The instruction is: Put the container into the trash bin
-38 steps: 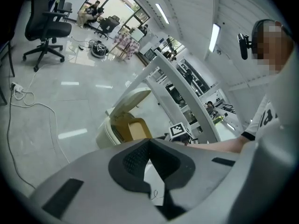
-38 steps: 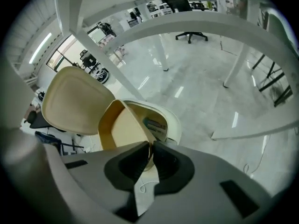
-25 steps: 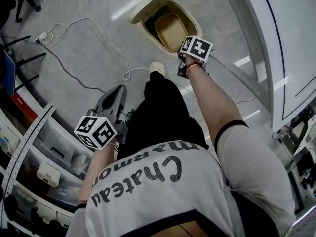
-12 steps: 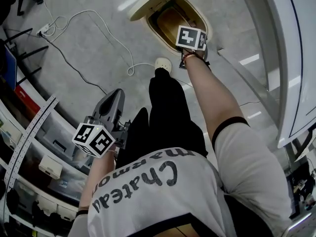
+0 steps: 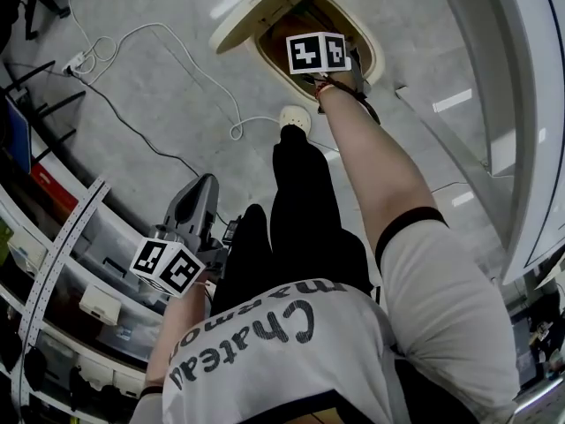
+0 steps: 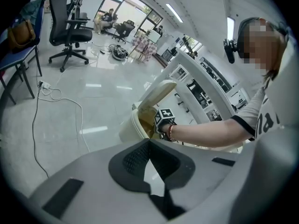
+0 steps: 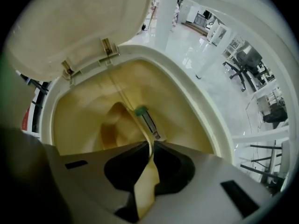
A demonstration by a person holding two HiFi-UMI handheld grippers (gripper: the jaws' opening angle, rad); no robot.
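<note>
While right tongs [image 7: 150, 145] pinch thin container [image 7: 149, 123]: oval bin [image 7: 202, 120].

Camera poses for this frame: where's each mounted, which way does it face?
Head view: on the person's head, aimed steeply down at floor and open trash bin; shows shirt, legs, right arm.
Left gripper view: on the left tongs, looking along shut, empty jaws across the room; shows the right arm.
Right gripper view: on the right tongs, looking down into the bin, jaws shut on the container; no body clearly shown.
Shared: head and left gripper views both see that arm at the bin.
</note>
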